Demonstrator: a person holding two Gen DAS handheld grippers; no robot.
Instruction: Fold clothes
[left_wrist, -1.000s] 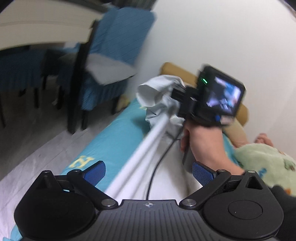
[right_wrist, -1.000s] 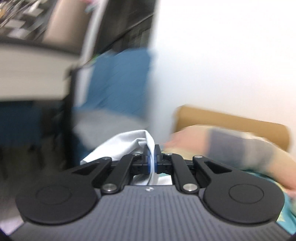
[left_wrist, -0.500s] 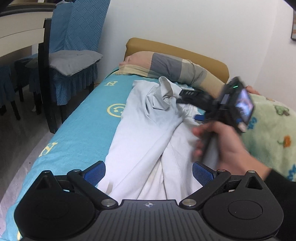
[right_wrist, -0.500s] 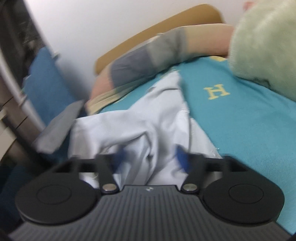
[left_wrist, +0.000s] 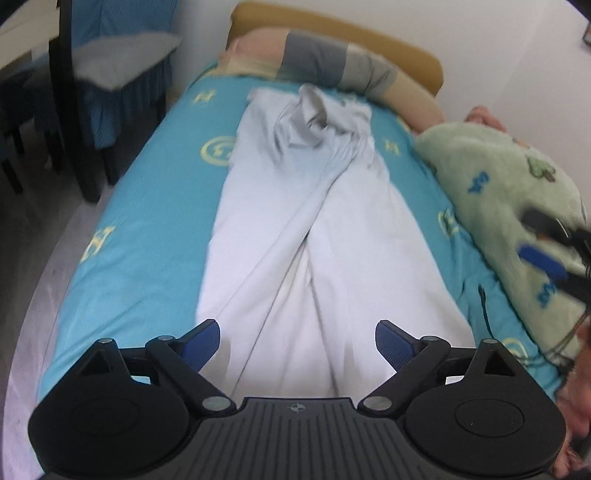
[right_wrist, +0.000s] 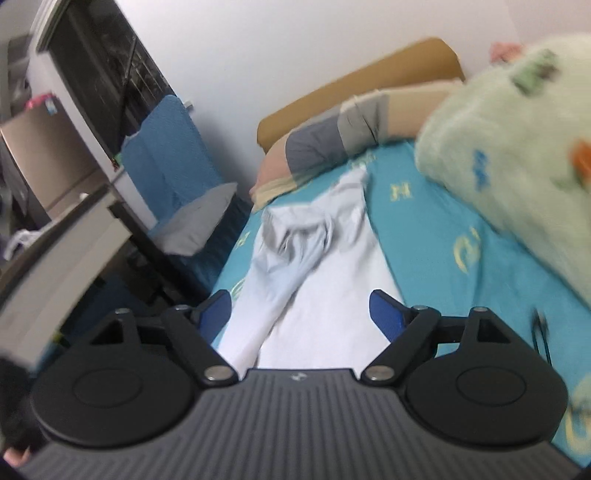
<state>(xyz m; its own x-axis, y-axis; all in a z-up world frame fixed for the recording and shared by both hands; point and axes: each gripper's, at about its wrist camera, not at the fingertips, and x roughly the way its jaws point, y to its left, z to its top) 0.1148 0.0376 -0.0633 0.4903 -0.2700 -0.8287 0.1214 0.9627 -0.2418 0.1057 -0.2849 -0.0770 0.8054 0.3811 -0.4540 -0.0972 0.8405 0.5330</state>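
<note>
A white garment (left_wrist: 317, 236) lies lengthwise along the turquoise bed (left_wrist: 147, 206), its far end bunched near the pillow. It also shows in the right wrist view (right_wrist: 317, 280). My left gripper (left_wrist: 297, 341) is open and empty just above the garment's near end. My right gripper (right_wrist: 301, 314) is open and empty above the near part of the garment. The right gripper also appears blurred at the right edge of the left wrist view (left_wrist: 550, 251), over the green blanket.
A striped pillow (left_wrist: 332, 66) lies at the headboard (left_wrist: 406, 44). A fluffy green blanket (left_wrist: 509, 184) covers the bed's right side. A blue-covered chair (left_wrist: 110, 74) and a table (right_wrist: 62, 251) stand left of the bed.
The right gripper let go of the garment's far end, opened and pulled back to the right. The garment dropped flat on the bed. The left gripper stayed open.
</note>
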